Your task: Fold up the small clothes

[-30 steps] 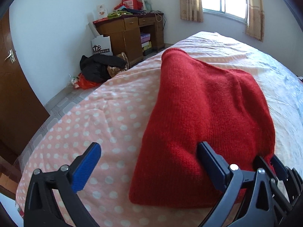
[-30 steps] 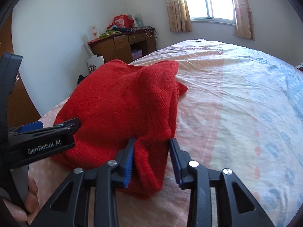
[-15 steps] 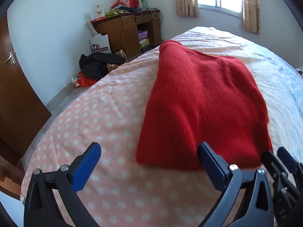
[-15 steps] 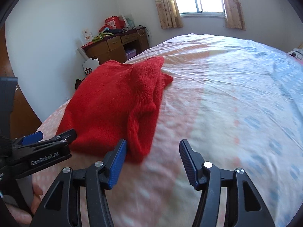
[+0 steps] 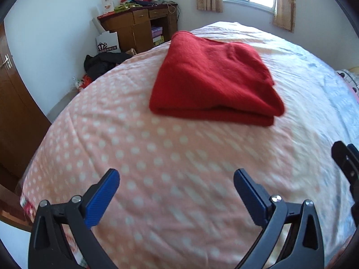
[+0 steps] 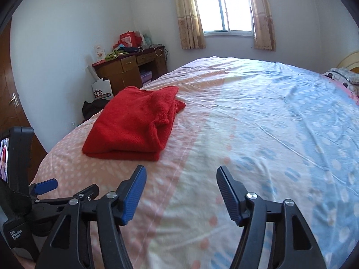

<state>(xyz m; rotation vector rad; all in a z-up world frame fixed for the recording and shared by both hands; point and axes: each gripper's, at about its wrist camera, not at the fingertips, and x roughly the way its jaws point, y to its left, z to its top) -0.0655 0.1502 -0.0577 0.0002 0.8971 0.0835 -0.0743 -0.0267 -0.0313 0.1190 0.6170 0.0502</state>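
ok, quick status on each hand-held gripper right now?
Left hand-held gripper: open, holding nothing, above the bedspread.
Right hand-held gripper: open, holding nothing; red sweater lies folded ahead.

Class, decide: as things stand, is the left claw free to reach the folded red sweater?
Probably yes: the left claw is open, with only bare bedsheet between it and the red sweater.

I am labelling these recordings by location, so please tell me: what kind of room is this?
Most likely a home bedroom. A folded red sweater lies on a large bed with a dotted sheet, a cluttered wooden desk stands against the wall, and a curtained window is behind.
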